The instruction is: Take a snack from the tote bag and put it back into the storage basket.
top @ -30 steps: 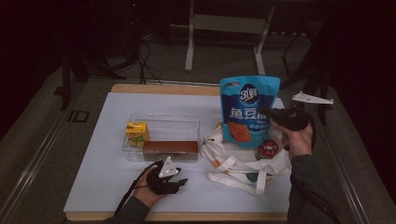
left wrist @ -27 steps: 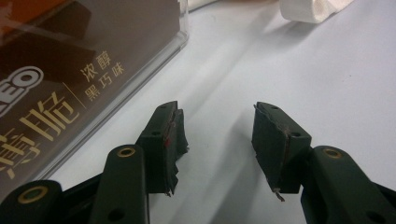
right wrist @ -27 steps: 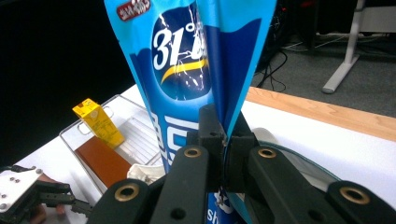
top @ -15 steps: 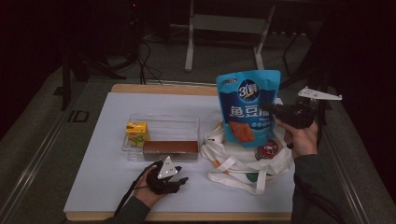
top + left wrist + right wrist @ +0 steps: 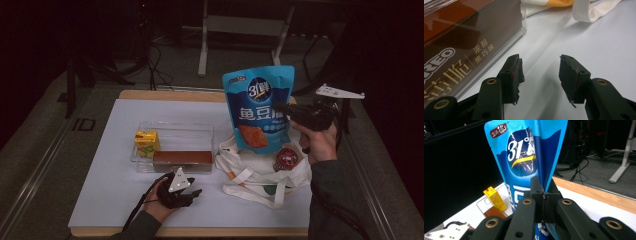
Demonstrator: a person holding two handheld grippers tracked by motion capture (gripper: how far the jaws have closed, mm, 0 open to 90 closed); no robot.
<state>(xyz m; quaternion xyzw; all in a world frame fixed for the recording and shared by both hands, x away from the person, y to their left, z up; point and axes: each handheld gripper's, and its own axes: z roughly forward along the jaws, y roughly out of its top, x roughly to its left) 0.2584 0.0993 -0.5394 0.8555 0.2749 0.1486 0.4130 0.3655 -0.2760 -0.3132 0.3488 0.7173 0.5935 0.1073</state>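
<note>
Right gripper [image 5: 284, 111], at centre right of the high view: jaws clamped on the side edge of the blue snack pouch [image 5: 258, 107], which hangs upright above the white tote bag [image 5: 260, 172]. In the right gripper view the pouch fold sits pinched between both jaws.

Left gripper [image 5: 192, 192], at lower centre: jaws spread wide, nothing between them, resting on the white table [image 5: 115, 170] just below the clear tray [image 5: 172, 135]. The tray holds a brown box [image 5: 182, 159] along its near wall and a yellow carton [image 5: 146, 142] at its left end.

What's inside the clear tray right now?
The clear tray holds a yellow juice carton at its left and a brown cookie box along its front. Anything beneath them is hidden.
</note>
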